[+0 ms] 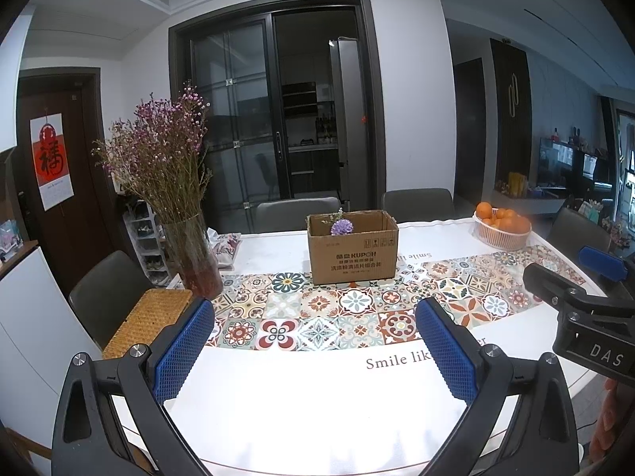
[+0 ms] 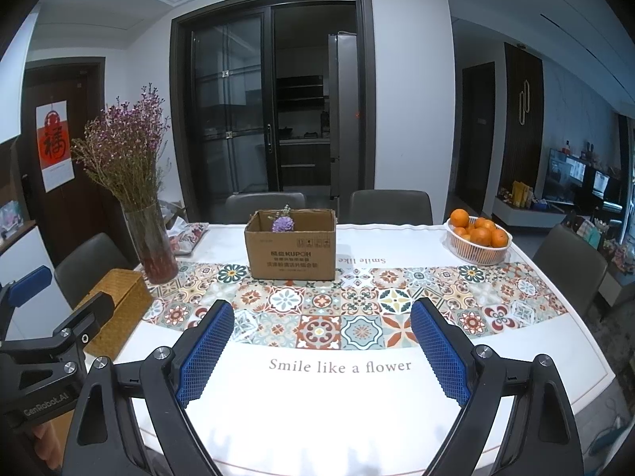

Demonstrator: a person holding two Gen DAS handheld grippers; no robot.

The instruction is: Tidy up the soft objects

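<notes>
Purple flower (image 2: 282, 223) poking up from cardboard box (image 2: 291, 254), mid table (image 2: 341, 416), straight ahead. Right gripper (image 2: 321, 351) wide, empty, facing box. Left gripper (image 1: 313, 351) wide, empty, also well short. Neither clearly nearer.

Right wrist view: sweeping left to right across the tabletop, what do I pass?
Woven rattan box → glass vase of dried purple flowers → brown cardboard box holding a purple flower → white basket of oranges.
</notes>
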